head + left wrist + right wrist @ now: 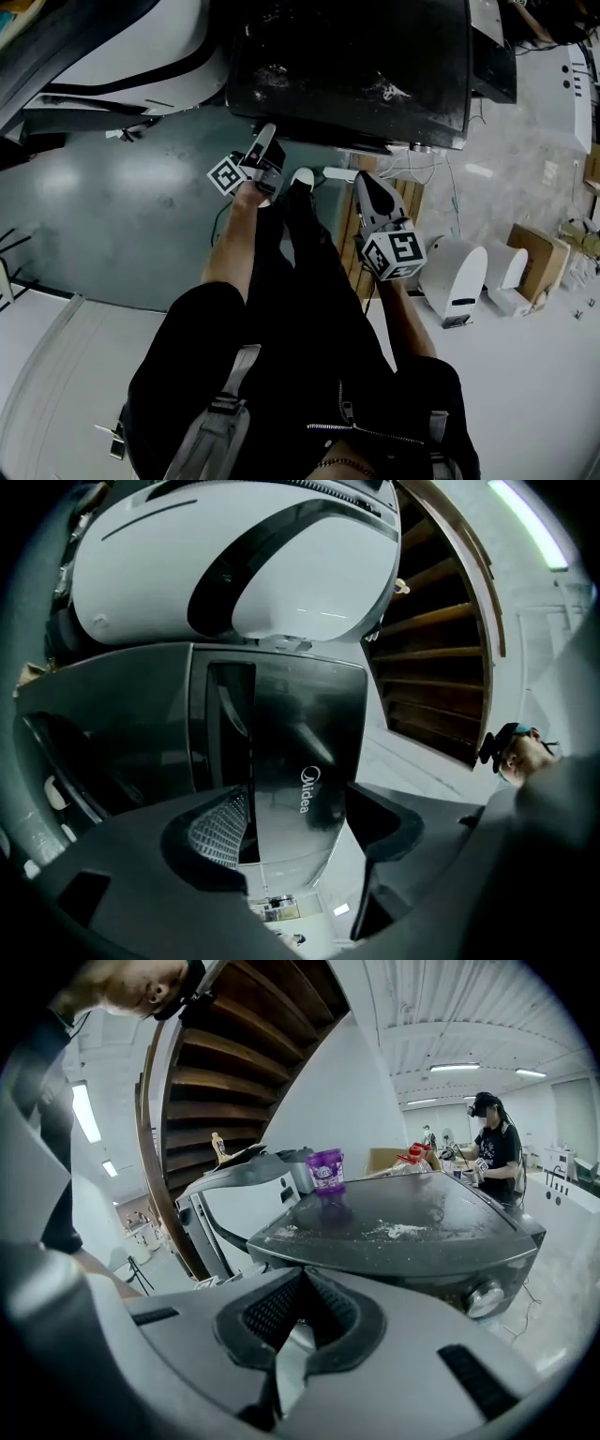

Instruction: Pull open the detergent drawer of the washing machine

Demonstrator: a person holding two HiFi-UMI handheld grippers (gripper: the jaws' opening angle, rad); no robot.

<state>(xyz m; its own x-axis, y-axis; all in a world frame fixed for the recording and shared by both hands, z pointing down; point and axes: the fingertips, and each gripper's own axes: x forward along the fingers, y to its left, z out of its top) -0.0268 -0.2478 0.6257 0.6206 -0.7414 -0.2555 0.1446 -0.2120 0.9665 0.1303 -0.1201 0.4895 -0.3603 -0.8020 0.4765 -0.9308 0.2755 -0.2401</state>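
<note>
Right gripper view only: purple tub [325,1170]

floor [112,206]: glossy grey-green | stairs [234,1063]: dark wood | ceiling lights [459,1067]: lit strips

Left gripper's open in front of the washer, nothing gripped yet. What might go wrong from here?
1. The left gripper is open and not touching the dark front of the washing machine, which looks sideways in its view; the jaws might close on the wrong edge or slip.
2. A purple tub stands on the powder-strewn lid; a hard tug may topple it.
</note>
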